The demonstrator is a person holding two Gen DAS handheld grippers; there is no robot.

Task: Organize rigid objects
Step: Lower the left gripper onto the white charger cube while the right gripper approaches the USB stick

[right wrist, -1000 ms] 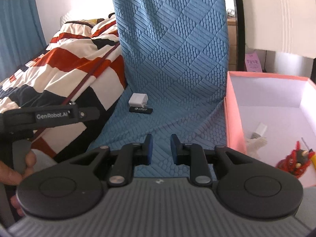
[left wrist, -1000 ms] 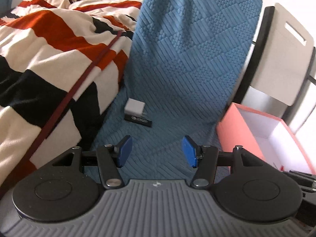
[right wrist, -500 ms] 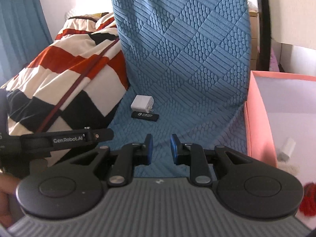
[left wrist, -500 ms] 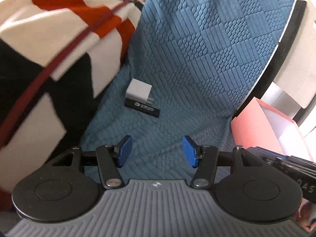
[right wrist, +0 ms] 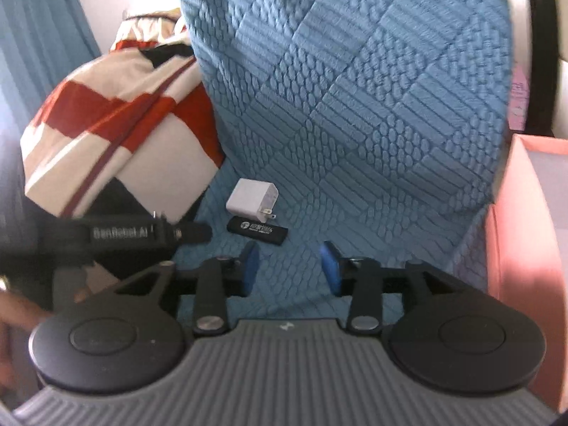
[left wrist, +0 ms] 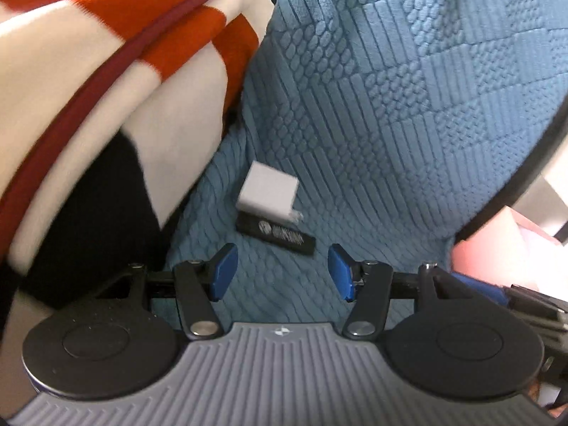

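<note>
Both my grippers hang open over the blue mat, nothing held.

The blue textured mat (left wrist: pixel 372 113) runs up beside the striped blanket (left wrist: pixel 106 81), with the pink box (right wrist: pixel 525 234) at the right edge. My left gripper (left wrist: pixel 278 271) stands parted and empty; my right gripper (right wrist: pixel 289 266) has just been opening, jaws bare. The white charger (left wrist: pixel 268 191) lies on the mat, touching the black stick (left wrist: pixel 275 232), just ahead of my left fingertips (left wrist: pixel 223 269).
</note>
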